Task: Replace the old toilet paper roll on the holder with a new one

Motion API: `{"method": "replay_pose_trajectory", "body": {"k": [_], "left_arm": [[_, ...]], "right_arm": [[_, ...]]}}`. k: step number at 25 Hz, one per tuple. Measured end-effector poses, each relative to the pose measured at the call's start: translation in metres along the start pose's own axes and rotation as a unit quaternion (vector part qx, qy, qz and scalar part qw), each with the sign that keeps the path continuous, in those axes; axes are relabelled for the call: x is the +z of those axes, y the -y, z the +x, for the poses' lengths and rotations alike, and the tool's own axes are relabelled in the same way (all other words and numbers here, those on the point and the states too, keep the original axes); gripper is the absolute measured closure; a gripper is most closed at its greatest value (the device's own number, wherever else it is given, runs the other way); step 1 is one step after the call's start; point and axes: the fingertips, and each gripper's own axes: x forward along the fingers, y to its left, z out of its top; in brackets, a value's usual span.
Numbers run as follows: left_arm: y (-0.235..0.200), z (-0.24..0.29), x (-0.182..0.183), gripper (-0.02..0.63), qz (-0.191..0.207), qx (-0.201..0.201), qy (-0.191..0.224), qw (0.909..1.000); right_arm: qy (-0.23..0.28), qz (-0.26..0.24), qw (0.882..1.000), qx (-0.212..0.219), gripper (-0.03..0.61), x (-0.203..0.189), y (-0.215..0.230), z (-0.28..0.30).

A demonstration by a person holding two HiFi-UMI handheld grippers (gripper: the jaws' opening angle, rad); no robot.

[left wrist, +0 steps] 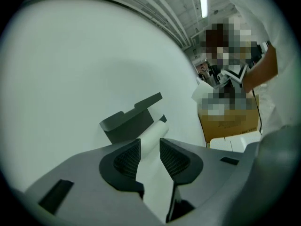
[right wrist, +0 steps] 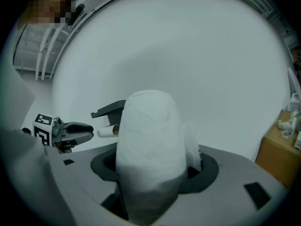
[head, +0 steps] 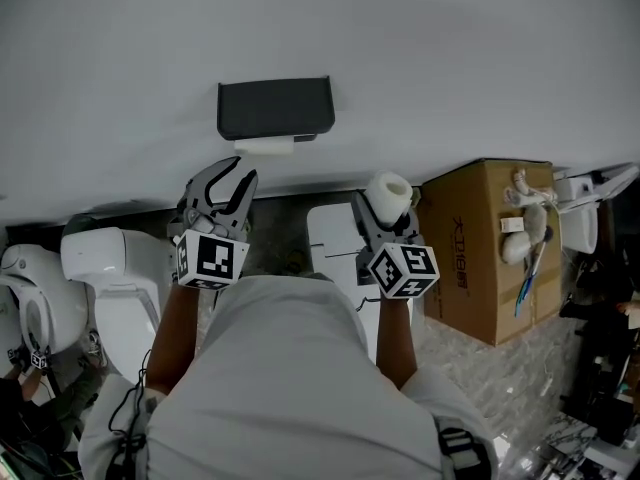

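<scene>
A dark holder (head: 275, 108) hangs on the white wall, with the thin old roll (head: 265, 146) lying across under it. My left gripper (head: 240, 174) points at that roll from just below, jaws apart and nothing pressed between the pads. In the left gripper view the old roll (left wrist: 157, 132) shows through the gap of the left gripper (left wrist: 150, 150), under the holder (left wrist: 131, 119). My right gripper (head: 386, 210) is shut on a full new roll (head: 390, 190), held upright to the right of the holder. The new roll (right wrist: 150, 149) fills the right gripper view.
A cardboard box (head: 485, 248) with small items on top stands at the right against the wall. White toilets (head: 110, 268) sit at the left. A white tank lid (head: 335, 243) lies below the grippers. The person's body fills the bottom of the head view.
</scene>
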Motion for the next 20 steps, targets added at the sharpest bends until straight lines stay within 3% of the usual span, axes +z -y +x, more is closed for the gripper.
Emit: {"method": "replay_pose_trajectory", "body": {"k": [4,10,16,20], "left_arm": [[0.007,0.01,0.001,0.466,0.08,-0.002,-0.029,0.9964],[0.012,0.025,0.003,0.446,0.137,0.004,-0.056,0.989],[0.014,0.037,-0.001,0.417,0.216,0.02,-0.088,0.9722],[0.014,0.046,-0.001,0.408,0.247,0.029,-0.102,0.9632]], "right_arm": [[0.002,0.0,1.0,0.004,0.268,0.004,0.009,0.002],[0.003,0.003,1.0,0.01,0.269,0.007,0.021,0.005],[0.003,0.01,1.0,0.011,0.268,0.004,0.032,0.003],[0.006,0.018,1.0,0.006,0.268,0.004,0.042,0.0]]}}
